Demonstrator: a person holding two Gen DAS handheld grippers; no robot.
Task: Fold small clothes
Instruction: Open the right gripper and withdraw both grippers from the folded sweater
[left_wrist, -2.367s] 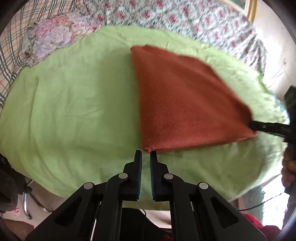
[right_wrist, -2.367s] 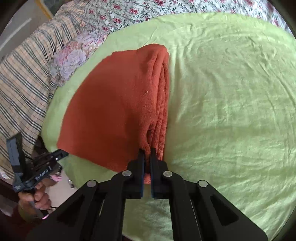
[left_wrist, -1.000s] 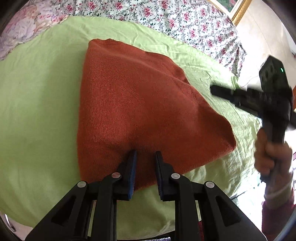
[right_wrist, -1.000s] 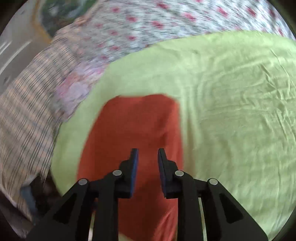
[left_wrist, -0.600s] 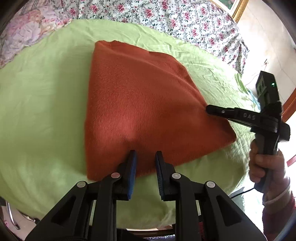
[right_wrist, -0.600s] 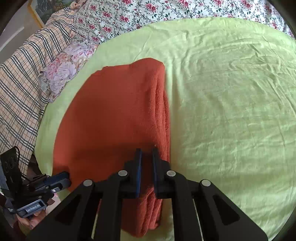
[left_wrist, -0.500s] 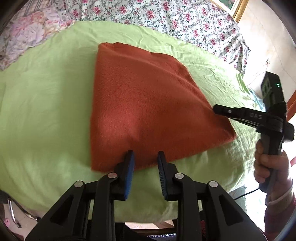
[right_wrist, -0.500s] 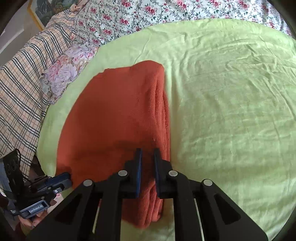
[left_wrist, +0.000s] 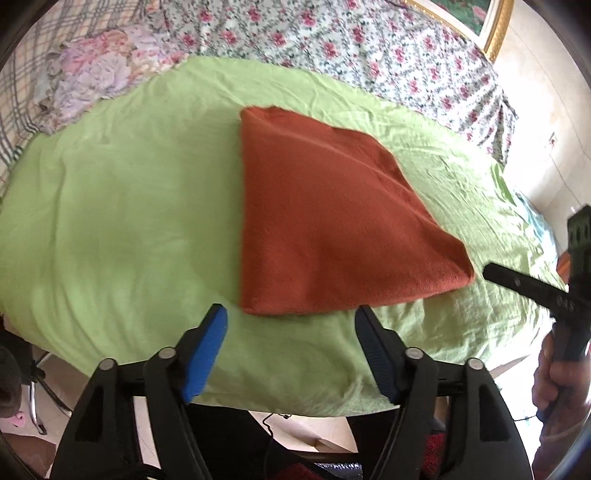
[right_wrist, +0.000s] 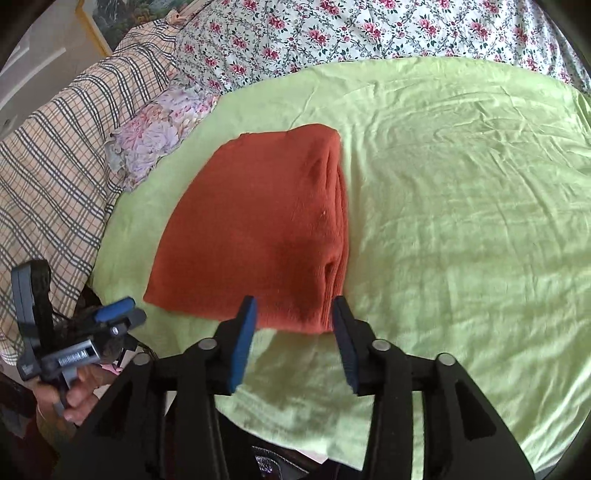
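A rust-orange garment (left_wrist: 325, 221) lies folded flat into a thick stack on the green sheet (left_wrist: 122, 206). In the right wrist view it (right_wrist: 258, 236) shows its layered fold edge on the right side. My left gripper (left_wrist: 290, 317) is open and empty, just short of the garment's near edge. My right gripper (right_wrist: 293, 308) is open and empty, its jaws on either side of the garment's near right corner without gripping it. Each gripper also shows in the other's view: the right one (left_wrist: 517, 284) at the far right, the left one (right_wrist: 110, 317) at lower left.
The green sheet covers a bed. A floral sheet (right_wrist: 369, 33) lies beyond it, with a floral pillow (right_wrist: 159, 125) and a plaid blanket (right_wrist: 51, 155) to the left. The bed's near edge and the floor (left_wrist: 295, 428) lie below the grippers.
Both grippers have opened wide and pulled back from the garment toward the bed's near edge. The garment lies still on the sheet.
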